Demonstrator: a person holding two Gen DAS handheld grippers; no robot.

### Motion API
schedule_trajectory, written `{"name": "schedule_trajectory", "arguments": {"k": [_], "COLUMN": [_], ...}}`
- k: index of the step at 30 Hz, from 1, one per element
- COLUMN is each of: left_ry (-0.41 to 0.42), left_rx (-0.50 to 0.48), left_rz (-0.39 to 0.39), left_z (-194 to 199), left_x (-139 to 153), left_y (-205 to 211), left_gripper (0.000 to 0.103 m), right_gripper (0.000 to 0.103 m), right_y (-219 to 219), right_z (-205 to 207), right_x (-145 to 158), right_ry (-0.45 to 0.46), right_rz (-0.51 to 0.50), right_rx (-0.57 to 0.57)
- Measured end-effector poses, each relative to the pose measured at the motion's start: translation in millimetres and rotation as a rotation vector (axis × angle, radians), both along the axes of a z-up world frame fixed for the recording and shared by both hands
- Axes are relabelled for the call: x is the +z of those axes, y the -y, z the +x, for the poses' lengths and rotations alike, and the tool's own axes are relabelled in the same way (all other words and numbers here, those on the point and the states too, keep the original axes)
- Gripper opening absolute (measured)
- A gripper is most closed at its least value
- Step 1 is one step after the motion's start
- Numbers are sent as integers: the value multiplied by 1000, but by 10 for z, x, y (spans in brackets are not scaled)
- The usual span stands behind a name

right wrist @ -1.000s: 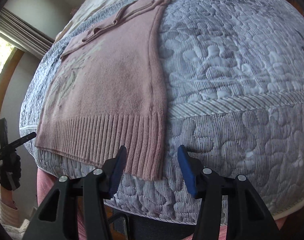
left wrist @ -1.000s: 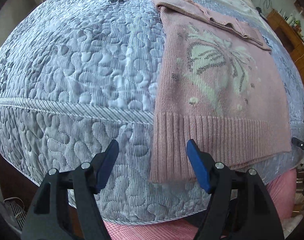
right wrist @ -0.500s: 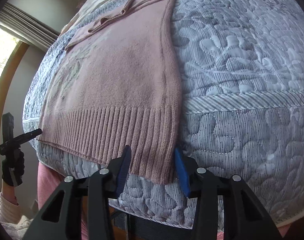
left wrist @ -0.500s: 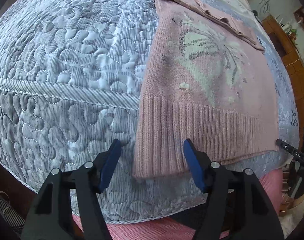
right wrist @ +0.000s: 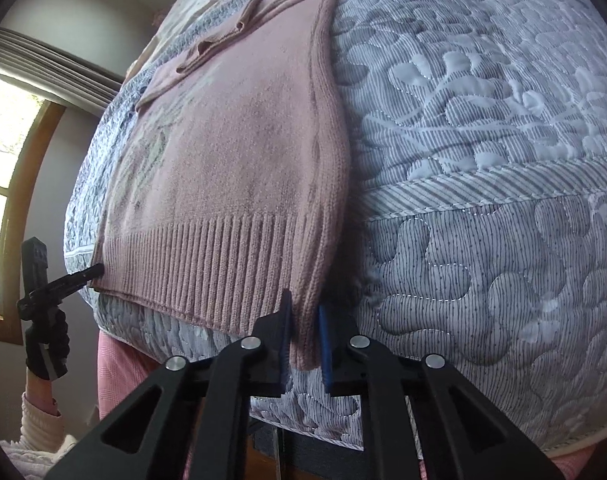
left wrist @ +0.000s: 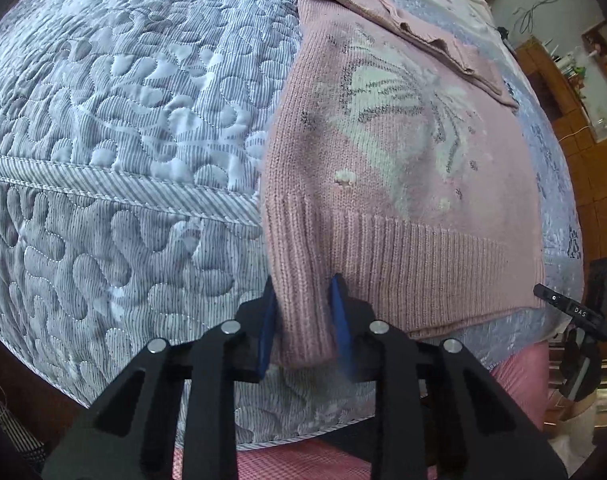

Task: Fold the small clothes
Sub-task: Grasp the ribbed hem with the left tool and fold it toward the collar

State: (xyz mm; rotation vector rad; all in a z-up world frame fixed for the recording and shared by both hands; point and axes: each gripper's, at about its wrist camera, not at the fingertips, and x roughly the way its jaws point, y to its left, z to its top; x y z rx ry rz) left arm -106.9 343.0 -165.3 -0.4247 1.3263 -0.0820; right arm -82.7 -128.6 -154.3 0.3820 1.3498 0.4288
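At the near edge of the bed (left wrist: 115,128), a pink sweater (left wrist: 403,160) lies flat on the quilted cover, its ribbed hem (right wrist: 207,268) hanging just over the front edge and its sleeves folded across the top. The left gripper (left wrist: 303,320) has its jaws drawn in on the hem's left corner, with knit bunched between the blue pads. The right gripper (right wrist: 303,340) has its jaws nearly together on the hem's right corner, and a narrow strip of rib stands between the pads.

Judgement on the step: both bottom corners are being taken up, which reads as the start of the lengthwise fold, hem to shoulders. The sleeves appear already laid in, so the task looks roughly midway.

The next move calls for both corners to be raised together and level, carried toward the collar end, and set down with the hem square to the top edge. Uneven lift would likely skew the fold, and a loose knit may sag between the two holds.

Not established:
- Whether each grip holds both layers of the hem or only the top one; the pads hide the underside.
- How firmly the right pads bear on the cloth.
- The collar, which is bent by the lens and partly cut off at the frame's top in both views.
- The bed's underside and the floor.
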Motion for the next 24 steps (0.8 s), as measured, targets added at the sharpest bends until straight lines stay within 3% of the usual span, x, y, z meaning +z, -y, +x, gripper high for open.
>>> {"name": "schedule_trajectory", "arguments": {"k": [12, 18, 24], "left_ry": [102, 147, 163], "left_rx": [32, 28, 68], "left_rz": [-169, -140, -155], "left_z": [123, 473, 877], "left_x": [387, 562, 558], "left_y": [-131, -154, -254], "left_gripper": [15, 15, 15], "right_gripper": [10, 10, 10], "right_y": [233, 267, 222], "right_z": [265, 665, 1116], "right_x": [490, 703, 733], "right_ry": [55, 93, 88], "right_rz": [273, 254, 238], "right_rx": [-52, -62, -68]}}
